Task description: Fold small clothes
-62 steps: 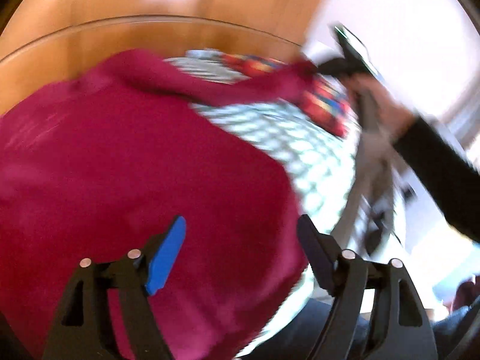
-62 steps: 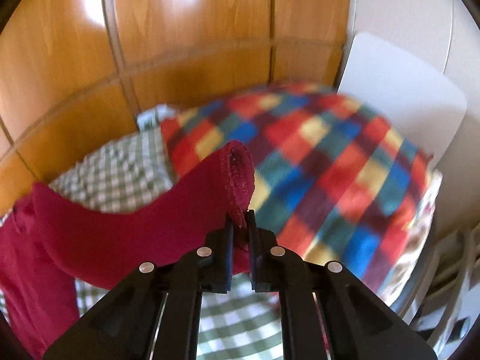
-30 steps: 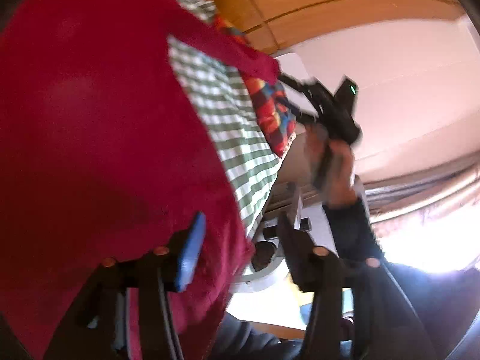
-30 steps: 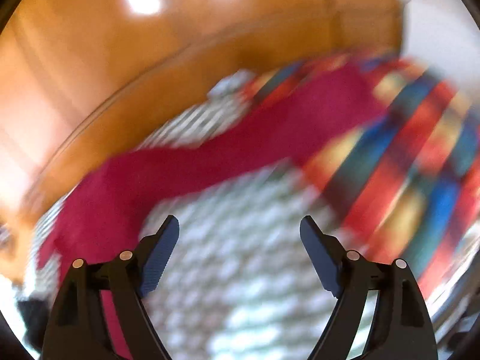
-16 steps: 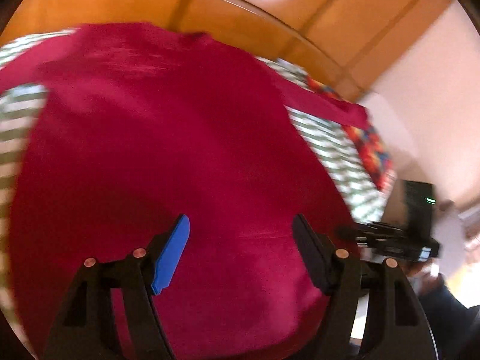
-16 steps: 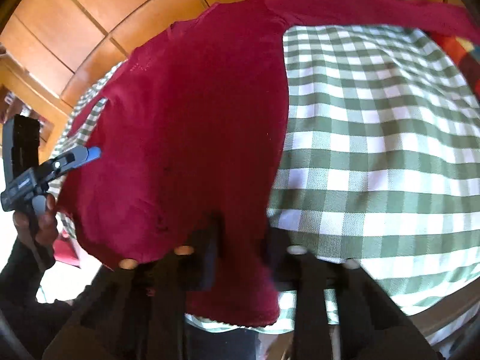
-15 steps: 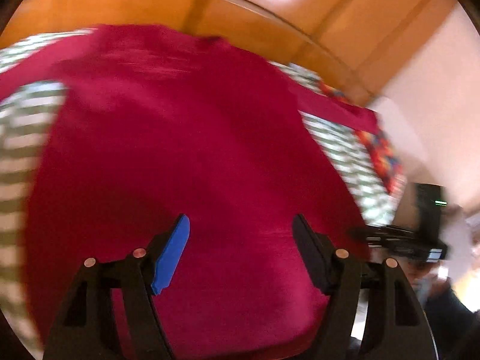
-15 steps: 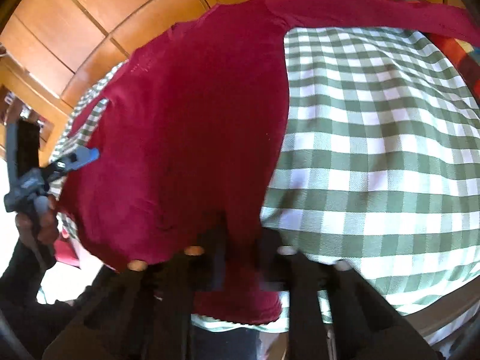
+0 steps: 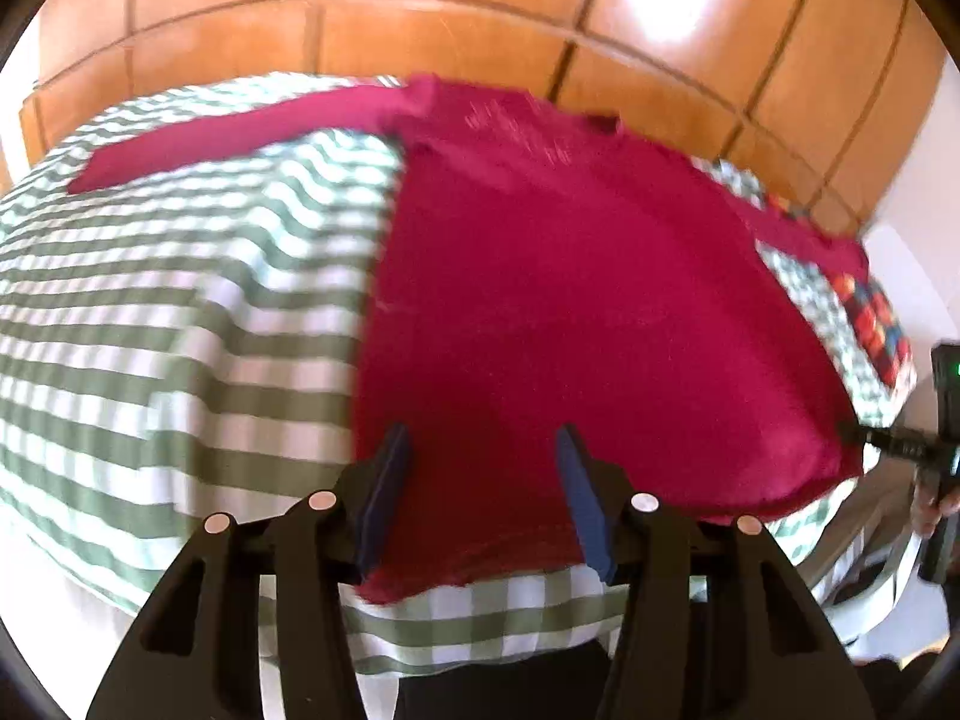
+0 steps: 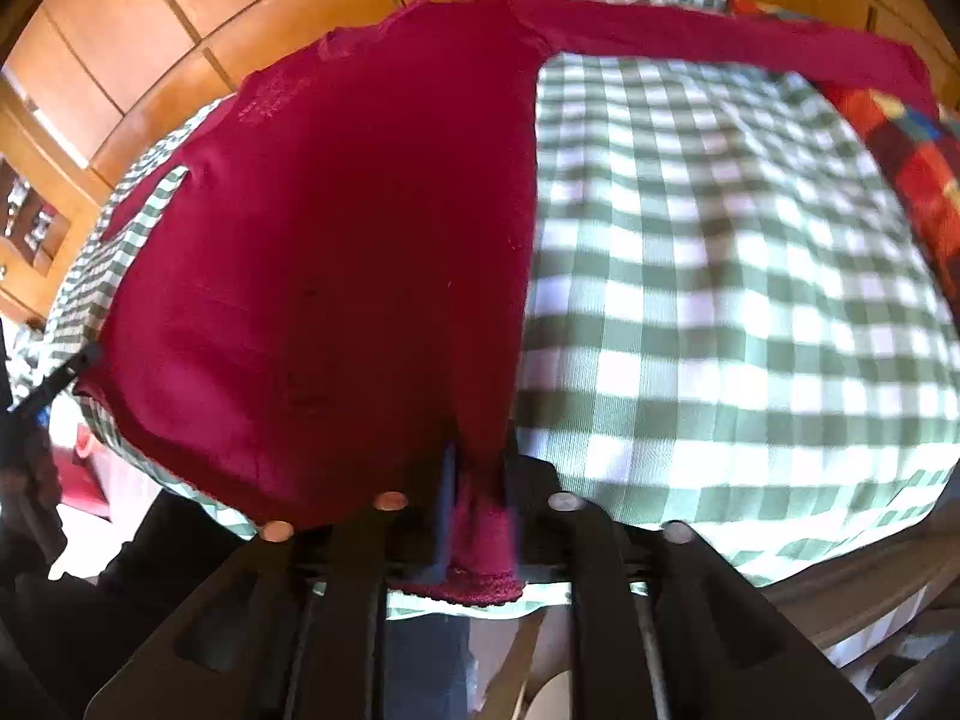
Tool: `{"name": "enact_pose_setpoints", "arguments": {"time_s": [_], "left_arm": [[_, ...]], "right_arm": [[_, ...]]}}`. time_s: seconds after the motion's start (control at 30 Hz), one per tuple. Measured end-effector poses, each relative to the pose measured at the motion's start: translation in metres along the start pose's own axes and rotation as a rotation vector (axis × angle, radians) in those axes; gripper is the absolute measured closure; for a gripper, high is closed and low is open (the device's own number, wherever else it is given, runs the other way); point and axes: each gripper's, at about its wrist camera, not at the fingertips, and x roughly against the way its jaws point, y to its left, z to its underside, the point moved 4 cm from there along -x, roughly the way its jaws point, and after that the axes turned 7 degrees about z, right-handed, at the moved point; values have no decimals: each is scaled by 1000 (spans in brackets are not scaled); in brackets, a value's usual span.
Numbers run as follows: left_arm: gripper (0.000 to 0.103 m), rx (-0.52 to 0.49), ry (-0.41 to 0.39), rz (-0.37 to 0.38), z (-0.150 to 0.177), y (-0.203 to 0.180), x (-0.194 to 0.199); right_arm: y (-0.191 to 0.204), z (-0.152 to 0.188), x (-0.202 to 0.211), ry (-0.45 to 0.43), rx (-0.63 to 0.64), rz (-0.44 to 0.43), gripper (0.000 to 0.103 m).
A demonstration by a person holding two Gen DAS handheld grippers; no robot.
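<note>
One red jumper [image 9: 576,312] lies spread flat on the bed [image 9: 180,312], over its green-and-white check cover, body down the middle and a sleeve [image 9: 240,132] stretched out toward each side edge. The far sleeve end on the right reaches a multicoloured plaid pillow [image 10: 918,168] at the bed's right edge. Wooden panelling [image 9: 480,18] rises behind the far edge.

The left gripper [image 9: 483,495] hangs over the near edge of the bed, above the jumper's hem at its left lower corner. Its jaws stand about half open and are closing; the cloth lies beneath and between the blue pads [image 9: 384,498], but they do not press it.

The right gripper [image 10: 477,510] is at the hem's other lower corner, right at the near edge. A bunched fold of the hem [image 10: 480,540] stands up between its jaws, which are narrow and opening; the pads sit against the fold on both sides, and the knit edge hangs out below them. Whether the pinch is still firm I cannot tell for sure.

In the left wrist view the right gripper shows at the far right, its tip touching the jumper's corner, with a hand [image 9: 936,501] around its handle.
</note>
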Motion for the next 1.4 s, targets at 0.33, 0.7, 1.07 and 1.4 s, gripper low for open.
{"name": "enact_pose_setpoints", "arguments": {"time_s": [0.33,0.7,1.07,1.4], "left_arm": [[64,9,30,-30,-16,20,-27],[95,147,66,95,26,32,-3],[39,30,-120,0,-50,-11,-3],[21,-204,-37,3,-74,-85,-68]], "right_arm": [[41,-62,5,-181,2,8,33],[73,-40,-41,-183,92,19,34],[86,-41,-42,-163,125,-11,8],[-45,-77,9,-249,-285,-6,47]]}}
